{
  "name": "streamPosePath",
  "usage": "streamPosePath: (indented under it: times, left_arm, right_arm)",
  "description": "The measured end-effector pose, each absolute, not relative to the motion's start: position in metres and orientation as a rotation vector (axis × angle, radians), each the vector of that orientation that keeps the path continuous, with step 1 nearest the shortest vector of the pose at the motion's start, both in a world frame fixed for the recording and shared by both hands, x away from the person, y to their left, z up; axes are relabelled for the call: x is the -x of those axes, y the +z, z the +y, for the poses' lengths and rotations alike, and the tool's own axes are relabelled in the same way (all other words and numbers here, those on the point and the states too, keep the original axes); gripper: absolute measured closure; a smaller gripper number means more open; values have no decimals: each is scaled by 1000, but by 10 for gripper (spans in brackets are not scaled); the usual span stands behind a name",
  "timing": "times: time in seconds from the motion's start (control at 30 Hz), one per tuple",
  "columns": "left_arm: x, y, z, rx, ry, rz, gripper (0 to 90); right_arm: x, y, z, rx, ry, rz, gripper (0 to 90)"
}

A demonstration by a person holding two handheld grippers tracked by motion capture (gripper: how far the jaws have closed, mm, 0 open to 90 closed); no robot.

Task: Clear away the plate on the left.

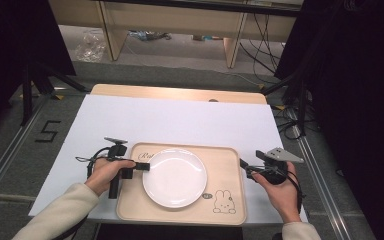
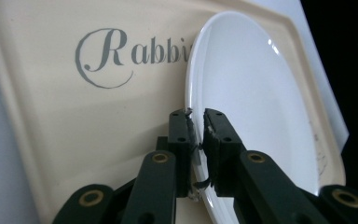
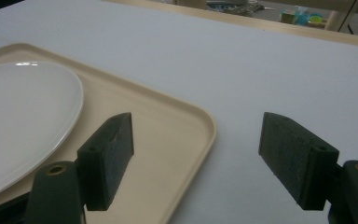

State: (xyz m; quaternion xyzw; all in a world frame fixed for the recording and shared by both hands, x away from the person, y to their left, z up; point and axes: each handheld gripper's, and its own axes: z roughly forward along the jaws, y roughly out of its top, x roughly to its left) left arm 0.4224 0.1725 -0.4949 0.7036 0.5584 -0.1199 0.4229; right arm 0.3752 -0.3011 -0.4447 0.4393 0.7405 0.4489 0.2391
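Observation:
A white plate lies on a beige tray printed with "Rabbit" and a rabbit drawing. My left gripper reaches in from the left at the plate's left rim. In the left gripper view its jaws stand on either side of the plate rim, with a thin gap showing beside the rim. My right gripper sits at the tray's right edge. In the right gripper view it is wide open, straddling the tray rim with nothing gripped; the plate lies to the left.
A white sheet covers the table, with a strip of wooden tabletop showing at the far edge. Black stands and cables flank the table on the floor. Bare sheet stretches beyond the tray.

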Motion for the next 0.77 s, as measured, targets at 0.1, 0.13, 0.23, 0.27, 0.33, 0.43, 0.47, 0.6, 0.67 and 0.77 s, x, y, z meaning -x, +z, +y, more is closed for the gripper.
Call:
streamPosePath:
  times: [0.1,0.13,0.23,0.27,0.33,0.43,0.47,0.6,0.67,0.77]
  left_arm:
    - [-421,-492,171,-1774,-249,1373,777]
    - [-422,-490,172,-1772,-243,1354,759]
    - [-421,-485,174,-1763,-182,1267,666]
    - [-420,-483,175,-1756,-166,1224,616]
    - [-418,-480,177,-1727,-137,1172,534]
    - [-414,-471,181,-1695,-54,1101,401]
    - [-413,-468,183,-1694,-5,1071,356]
    - [-408,-456,188,-1700,131,1037,224]
    - [-406,-453,189,-1710,194,1037,175]
    - [-406,-450,189,-1708,255,1031,150]
  right_arm:
    - [-374,-443,-303,-1200,1191,2040,270]
    - [-373,-442,-303,-1221,1196,2052,270]
    - [-373,-442,-303,-1219,1196,2053,271]
    - [-373,-442,-303,-1220,1196,2053,271]
    - [-373,-442,-302,-1217,1203,2044,270]
    - [-373,-442,-302,-1216,1204,2043,271]
    - [-373,-443,-302,-1216,1204,2044,270]
    - [-373,-442,-303,-1220,1199,2054,271]
    - [-373,-442,-303,-1219,1199,2050,271]
    - [-373,-442,-303,-1221,1196,2048,270]
